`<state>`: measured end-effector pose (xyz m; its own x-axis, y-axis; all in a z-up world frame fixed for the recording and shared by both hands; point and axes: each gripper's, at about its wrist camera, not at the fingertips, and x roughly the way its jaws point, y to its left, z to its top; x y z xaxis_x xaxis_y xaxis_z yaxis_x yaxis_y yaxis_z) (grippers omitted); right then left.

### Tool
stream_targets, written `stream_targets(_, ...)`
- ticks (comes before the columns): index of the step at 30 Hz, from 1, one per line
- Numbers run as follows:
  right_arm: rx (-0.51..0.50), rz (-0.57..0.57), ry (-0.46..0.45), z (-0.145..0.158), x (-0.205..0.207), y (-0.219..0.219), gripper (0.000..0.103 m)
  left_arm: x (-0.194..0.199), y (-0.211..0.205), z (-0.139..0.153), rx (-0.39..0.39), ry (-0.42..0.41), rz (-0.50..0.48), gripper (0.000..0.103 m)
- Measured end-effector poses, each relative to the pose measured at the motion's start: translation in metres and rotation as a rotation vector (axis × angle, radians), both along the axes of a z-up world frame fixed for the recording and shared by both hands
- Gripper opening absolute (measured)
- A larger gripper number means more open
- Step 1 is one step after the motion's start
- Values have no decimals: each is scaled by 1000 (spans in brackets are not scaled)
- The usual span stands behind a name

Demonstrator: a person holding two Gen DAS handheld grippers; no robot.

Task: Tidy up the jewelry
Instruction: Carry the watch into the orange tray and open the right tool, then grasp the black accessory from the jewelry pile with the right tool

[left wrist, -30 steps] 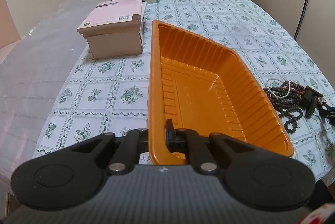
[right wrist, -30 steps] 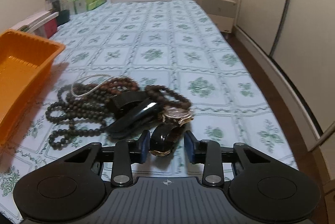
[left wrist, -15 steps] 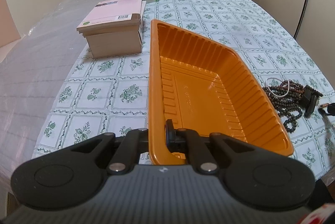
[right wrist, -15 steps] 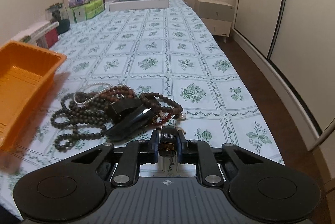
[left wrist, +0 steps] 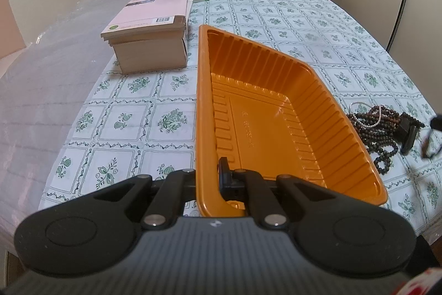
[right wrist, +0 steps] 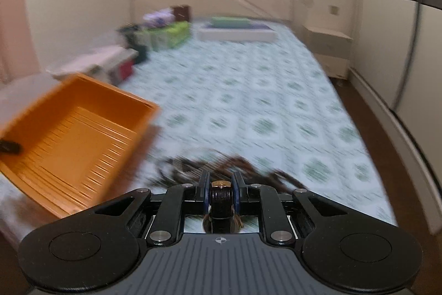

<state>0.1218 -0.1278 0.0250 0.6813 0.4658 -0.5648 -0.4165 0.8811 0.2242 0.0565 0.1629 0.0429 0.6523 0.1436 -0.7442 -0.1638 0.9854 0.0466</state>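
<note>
- Floral cloth covers your bed.
- Your left tool clamps the orange tray rim, lower centre.
- Your right tool has just closed on the watch strap, above the blurred beads.

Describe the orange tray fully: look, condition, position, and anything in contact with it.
The orange tray is a shallow rectangular tub of thin, glossy moulded plastic, with ribbed walls, a ridged floor and a flat rim. It sits upright on the floral tablecloth, nothing inside. The left gripper is shut on its near-left rim, one finger inside. A cardboard box stands to its left, a bead pile to its right, both apart from it.
</note>
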Motion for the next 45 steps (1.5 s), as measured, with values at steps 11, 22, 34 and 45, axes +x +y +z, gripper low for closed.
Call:
stream_targets(11, 108, 282, -63, 39, 15, 104, 16, 2, 1, -3, -5, 10, -9, 5)
stream_targets(22, 53, 408, 1, 13, 7, 145, 16, 3, 2, -3, -6, 9, -17, 5)
stream_targets(34, 78, 204, -42, 5, 2, 83, 69, 5, 4, -5, -11, 8, -16, 5)
stream_targets(45, -15, -149, 122, -62, -2, -22, 68, 4, 4, -5, -10, 8, -18, 5)
